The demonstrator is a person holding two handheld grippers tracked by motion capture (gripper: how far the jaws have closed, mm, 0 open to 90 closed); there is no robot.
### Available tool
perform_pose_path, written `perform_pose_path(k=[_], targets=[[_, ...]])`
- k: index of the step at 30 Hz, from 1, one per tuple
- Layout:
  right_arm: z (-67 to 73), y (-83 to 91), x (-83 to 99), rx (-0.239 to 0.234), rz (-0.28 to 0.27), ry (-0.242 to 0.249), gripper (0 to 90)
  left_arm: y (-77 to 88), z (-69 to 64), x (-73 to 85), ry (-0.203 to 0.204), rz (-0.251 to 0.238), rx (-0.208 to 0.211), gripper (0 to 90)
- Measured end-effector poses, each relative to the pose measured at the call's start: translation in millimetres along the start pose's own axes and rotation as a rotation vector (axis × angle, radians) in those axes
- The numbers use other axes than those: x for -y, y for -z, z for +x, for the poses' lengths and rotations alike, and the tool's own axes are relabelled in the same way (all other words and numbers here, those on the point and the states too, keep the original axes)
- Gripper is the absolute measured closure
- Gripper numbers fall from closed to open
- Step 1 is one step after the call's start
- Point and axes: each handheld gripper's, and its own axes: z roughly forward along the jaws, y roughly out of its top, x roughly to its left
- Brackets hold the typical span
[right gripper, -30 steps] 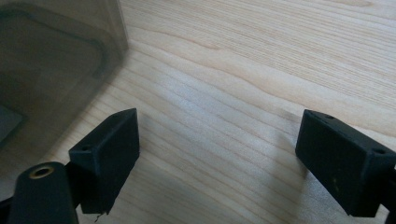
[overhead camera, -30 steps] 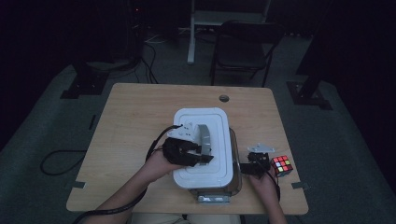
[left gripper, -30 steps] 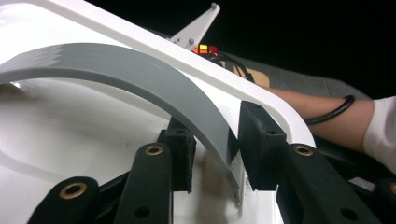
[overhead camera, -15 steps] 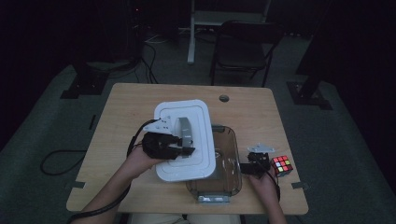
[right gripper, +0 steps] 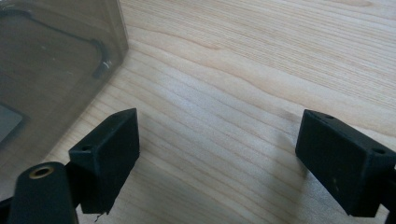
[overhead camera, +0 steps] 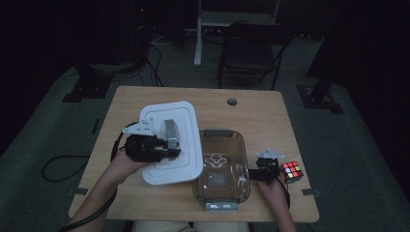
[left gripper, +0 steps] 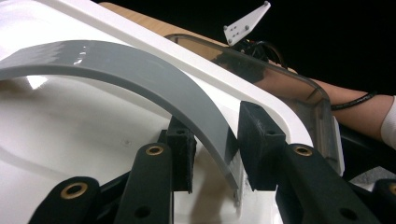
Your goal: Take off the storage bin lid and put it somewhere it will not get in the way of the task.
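My left gripper (overhead camera: 169, 144) (left gripper: 215, 148) is shut on the grey arched handle (left gripper: 140, 74) of a white lid (overhead camera: 181, 123), holding it left of a clear smoky container (overhead camera: 227, 193) that stands uncovered at the table's front. The lid's right edge still overlaps the container's left rim. In the left gripper view the handle passes between the two black pads. My right gripper (overhead camera: 257, 170) (right gripper: 219, 154) rests on the table right of the container (right gripper: 51, 60), jaws wide open over bare wood. A Rubik's cube (overhead camera: 292, 171) lies just right of that gripper.
The wooden table (overhead camera: 251, 113) has a round cable hole (overhead camera: 232, 101) near its far edge. A chair (overhead camera: 251, 43) and a white desk leg (overhead camera: 198, 34) stand on the dark floor beyond. Cables (overhead camera: 58, 164) trail on the floor at left.
The left gripper has carried the white lid off the container and to the left, uncovering the container. The right gripper has stayed put.
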Motion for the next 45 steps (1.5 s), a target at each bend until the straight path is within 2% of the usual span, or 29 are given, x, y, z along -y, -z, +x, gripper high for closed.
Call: perform_pose_path(k=[5, 9, 15, 23, 34, 45], targets=[[0.2, 0.2, -0.1, -0.001, 0.003, -0.003, 13.4, 10.2, 8.8, 11.1, 0.008, 0.000, -0.012, 68.3], [0.2, 0.1, 0.0, -0.001, 0.002, -0.003, 13.4, 14.8, 18.2, 22.7, 0.032, 0.005, -0.017, 68.2], [0.2, 0.1, 0.0, -0.001, 0.002, -0.003, 13.3, 9.4, 30.1, 39.2, 0.047, 0.014, 0.005, 68.2], [0.2, 0.2, 0.0, -0.001, 0.002, -0.002, 13.4, -18.8, 48.7, 64.4, 0.067, 0.041, 0.052, 68.1], [0.1, 0.2, 0.0, -0.001, 0.002, -0.001, 13.4, -55.5, 62.3, 88.2, 0.093, 0.098, 0.112, 68.1], [0.1, 0.1, 0.0, -0.001, 0.002, -0.002, 13.3, -73.8, 75.3, 103.8, 0.132, 0.127, 0.140, 68.0]])
